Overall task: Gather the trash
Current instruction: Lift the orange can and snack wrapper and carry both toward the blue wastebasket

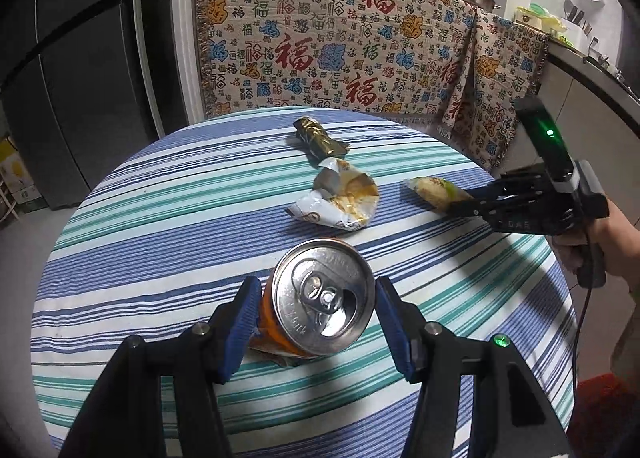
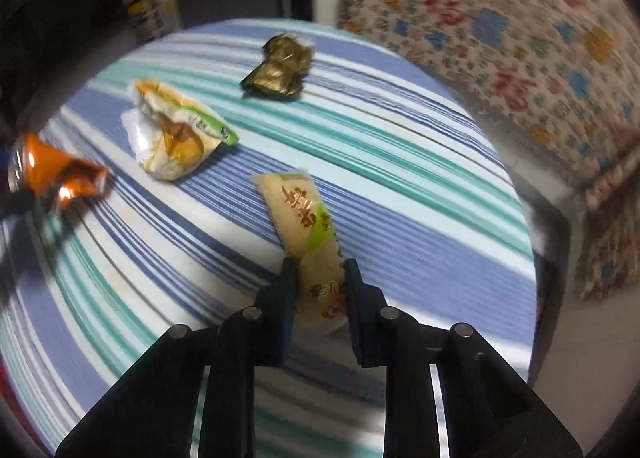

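On the round worktop (image 1: 120, 258), under its blue, teal and white striped cloth, the left wrist view shows the left claw (image 1: 314, 312) clamped on a dented orange can (image 1: 316, 298). Blue ribbed pads press the can's sides; its silver top with the pull tab faces the camera, and its crushed lower end sits at the cloth. Beyond the can lies a torn white and yellow snack bag (image 1: 340, 198), open and crumpled. Farther back, near the far edge, lies a crumpled gold wrapper (image 1: 318, 136). At right the right claw (image 1: 460, 204), held in a person's hand (image 1: 612, 246), grips one end of a pale yellow packet (image 1: 432, 192); a green light glows on the unit above it. A patterned blanket (image 1: 340, 38) hangs behind the worktop, with pans on top of it, and a dark fridge (image 1: 72, 78) stands at left.

Right wrist view, blurred: the right claw (image 2: 318, 270) is clenched on the near end of the pale yellow packet (image 2: 298, 214), its far end angling out over the stripes. The snack bag (image 2: 176, 134) lies left of it, the gold wrapper (image 2: 280, 66) farther back, all well apart. The orange can (image 2: 56, 174) shows at the left edge, tilted. The blanket (image 2: 500, 38) fills the upper right.
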Motion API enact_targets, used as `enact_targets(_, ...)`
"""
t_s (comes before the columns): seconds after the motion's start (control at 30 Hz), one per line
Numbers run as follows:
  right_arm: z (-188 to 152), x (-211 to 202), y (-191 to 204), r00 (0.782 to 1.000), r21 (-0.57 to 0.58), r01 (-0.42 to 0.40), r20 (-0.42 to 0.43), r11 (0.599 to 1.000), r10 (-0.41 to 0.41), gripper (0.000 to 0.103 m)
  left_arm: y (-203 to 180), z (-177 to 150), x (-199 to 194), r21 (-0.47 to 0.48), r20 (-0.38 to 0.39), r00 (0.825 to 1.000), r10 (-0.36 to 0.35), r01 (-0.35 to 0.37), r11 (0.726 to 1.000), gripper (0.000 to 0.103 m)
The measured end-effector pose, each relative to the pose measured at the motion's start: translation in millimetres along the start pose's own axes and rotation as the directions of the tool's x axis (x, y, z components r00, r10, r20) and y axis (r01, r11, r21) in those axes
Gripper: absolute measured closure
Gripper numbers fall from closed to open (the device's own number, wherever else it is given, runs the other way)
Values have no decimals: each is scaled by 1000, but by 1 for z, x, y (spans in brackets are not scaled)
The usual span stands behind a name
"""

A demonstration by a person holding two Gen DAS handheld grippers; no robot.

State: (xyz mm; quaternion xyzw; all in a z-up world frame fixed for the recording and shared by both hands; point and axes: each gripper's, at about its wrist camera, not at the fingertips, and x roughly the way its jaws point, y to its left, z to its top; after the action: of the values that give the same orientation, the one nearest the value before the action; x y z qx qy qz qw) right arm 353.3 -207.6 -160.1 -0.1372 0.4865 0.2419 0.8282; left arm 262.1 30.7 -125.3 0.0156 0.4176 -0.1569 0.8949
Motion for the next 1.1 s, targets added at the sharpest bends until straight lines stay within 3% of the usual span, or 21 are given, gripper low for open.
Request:
enact_targets(0.23, -75, -56, 14, 998, 246, -69, 12, 967, 68, 83, -27, -9, -7, 2, -16, 998, -62, 62, 998, 44)
enact_targets(0.43, -130, -90, 32, 996, 318, -42, 82, 947, 16, 83, -60, -20, -9, 17, -34, 996, -87, 87, 996, 44)
enact_targets(0.63, -143, -100, 27, 992, 345, -68, 127, 936, 26, 83, -85, -25, -11, 48, -27, 996, -88, 89, 995, 44)
enact_targets(0.87, -151, -100, 12, 978, 421, -181, 173, 889, 117, 83, -100, -22, -3, 69, -30, 994, -108, 110, 992, 44)
enact_targets(1.1, -153, -100, 13, 980, 422, -174, 167, 890, 112, 83, -109, -22, 0, 80, -34, 993, -115, 118, 990, 44)
